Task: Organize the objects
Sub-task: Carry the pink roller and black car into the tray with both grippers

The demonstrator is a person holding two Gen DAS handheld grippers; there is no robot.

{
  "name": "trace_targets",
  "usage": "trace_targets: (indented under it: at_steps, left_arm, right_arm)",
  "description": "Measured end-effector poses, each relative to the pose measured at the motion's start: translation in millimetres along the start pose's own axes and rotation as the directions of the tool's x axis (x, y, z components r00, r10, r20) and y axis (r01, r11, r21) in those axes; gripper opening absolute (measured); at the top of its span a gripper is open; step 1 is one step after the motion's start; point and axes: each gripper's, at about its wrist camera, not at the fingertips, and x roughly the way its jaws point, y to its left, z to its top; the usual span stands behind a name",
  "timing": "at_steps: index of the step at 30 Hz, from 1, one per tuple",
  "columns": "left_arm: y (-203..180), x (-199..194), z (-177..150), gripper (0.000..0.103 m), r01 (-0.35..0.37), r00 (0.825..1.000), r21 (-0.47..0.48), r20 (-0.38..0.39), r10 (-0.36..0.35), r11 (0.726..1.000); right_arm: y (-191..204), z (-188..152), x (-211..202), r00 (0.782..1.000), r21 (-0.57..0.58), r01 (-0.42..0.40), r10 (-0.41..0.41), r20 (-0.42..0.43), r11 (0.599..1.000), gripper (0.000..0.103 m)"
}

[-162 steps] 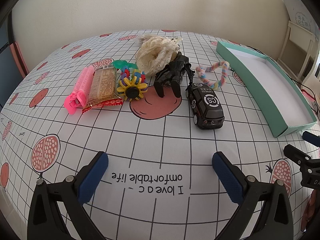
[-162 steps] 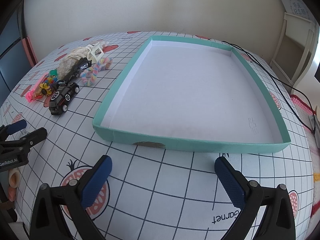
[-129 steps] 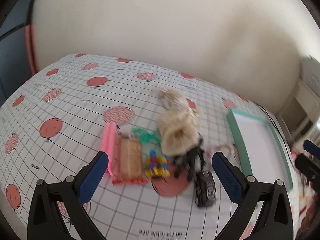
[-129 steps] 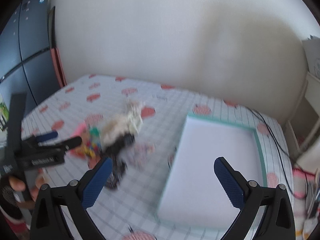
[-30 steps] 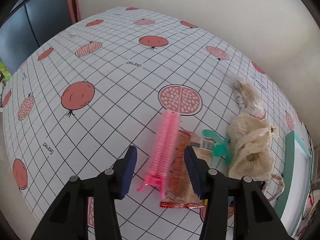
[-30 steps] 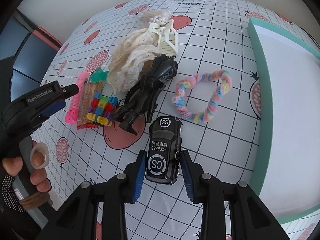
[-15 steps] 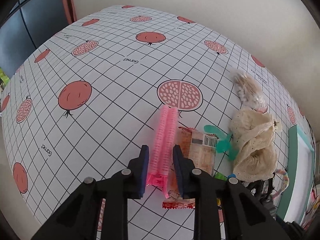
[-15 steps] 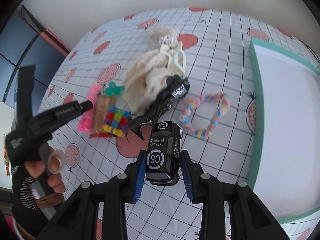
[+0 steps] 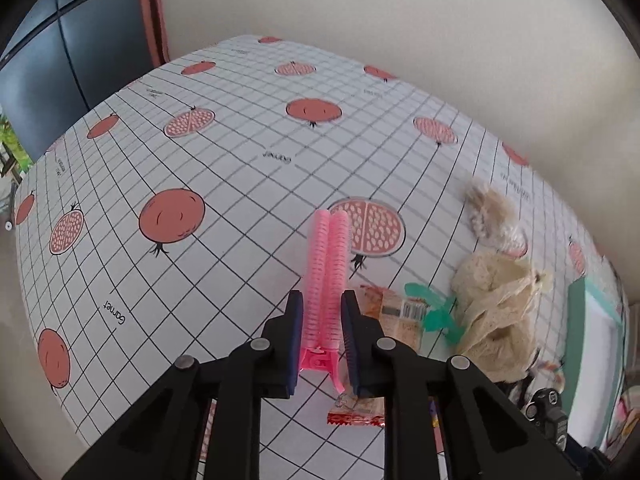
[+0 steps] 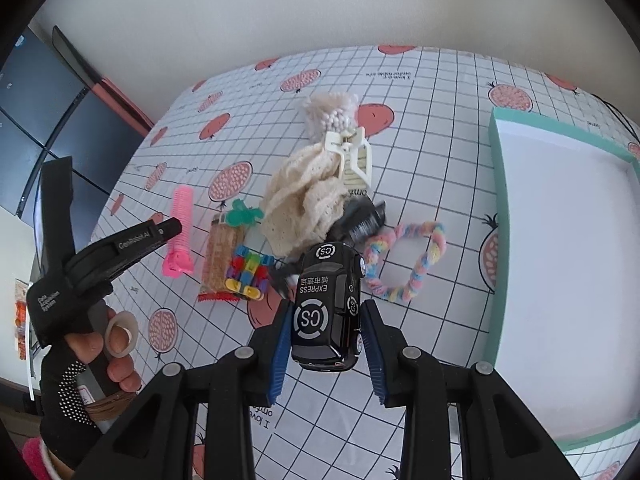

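In the left wrist view my left gripper (image 9: 322,304) is shut on the clasp end of a pink ribbed hair clip (image 9: 330,256); the rest of the clip sticks out ahead over the tablecloth. My right gripper (image 10: 326,320) is shut on a black toy car (image 10: 326,304) marked "CS EXPRESS", held above the pile of items. The right wrist view also shows the left gripper (image 10: 172,229) at the pink clip (image 10: 180,216), held by a gloved hand (image 10: 80,380). The teal tray (image 10: 496,200) lies to the right with a bare white floor.
Left on the cloth are a cream lace cloth (image 10: 304,200), a snack packet (image 10: 224,256), a colourful block toy (image 10: 248,272), a rainbow braided ring (image 10: 416,264), a black toy (image 10: 360,220), a cream hair claw (image 10: 356,160) and a green piece (image 10: 244,212). A dark cabinet (image 9: 72,40) stands far left.
My left gripper's jaws, wide around the pink clip a second ago, have closed on it. My right gripper has lifted the black car off the cloth and pulled back.
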Motion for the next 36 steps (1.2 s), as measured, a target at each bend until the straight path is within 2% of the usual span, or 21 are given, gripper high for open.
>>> trace_targets:
  at_steps: [5,10,15,19,25,29,36]
  left_arm:
    - [-3.4,-16.4,3.7,0.019,0.039,0.998,-0.011,0.051,-0.038,0.999]
    - [-18.6,-24.6,2.5,0.019,0.085,0.995,0.024,0.049,-0.086,0.996]
    - [-41.8,-36.6,-1.9,0.019,0.157,0.986,0.041,0.052,-0.159,0.987]
    - [-75.3,-47.8,-9.7,0.019,0.203,0.976,0.104,0.059,-0.210,0.974]
    - [-142.1,-66.4,-29.9,0.020,0.301,0.947,0.234,0.039,-0.318,0.925]
    - [-175.8,-72.4,-44.7,0.020,0.343,0.933,0.285,0.009,-0.360,0.895]
    - [-226.1,-79.3,-62.8,0.020,0.394,0.911,0.355,-0.026,-0.412,0.848]
  right_arm:
    - [1.0,3.5,-11.2,0.999,-0.002,-0.010,0.010,0.048,1.000,0.036]
    - [-1.4,6.2,-15.4,0.997,0.006,-0.005,0.005,0.075,1.000,0.036]
    - [-21.8,13.1,-22.8,0.993,0.048,0.030,-0.035,0.111,0.998,0.036]
    - [-54.5,17.0,-32.3,0.985,0.117,0.084,-0.101,0.144,0.990,0.036]
    - [-108.9,16.4,-46.3,0.964,0.232,0.165,-0.206,0.169,0.959,0.036]
    - [-147.0,12.5,-55.1,0.959,0.317,0.162,-0.225,0.172,0.934,0.036]
    - [-181.6,6.9,-63.2,0.937,0.350,0.228,-0.303,0.174,0.908,0.036]
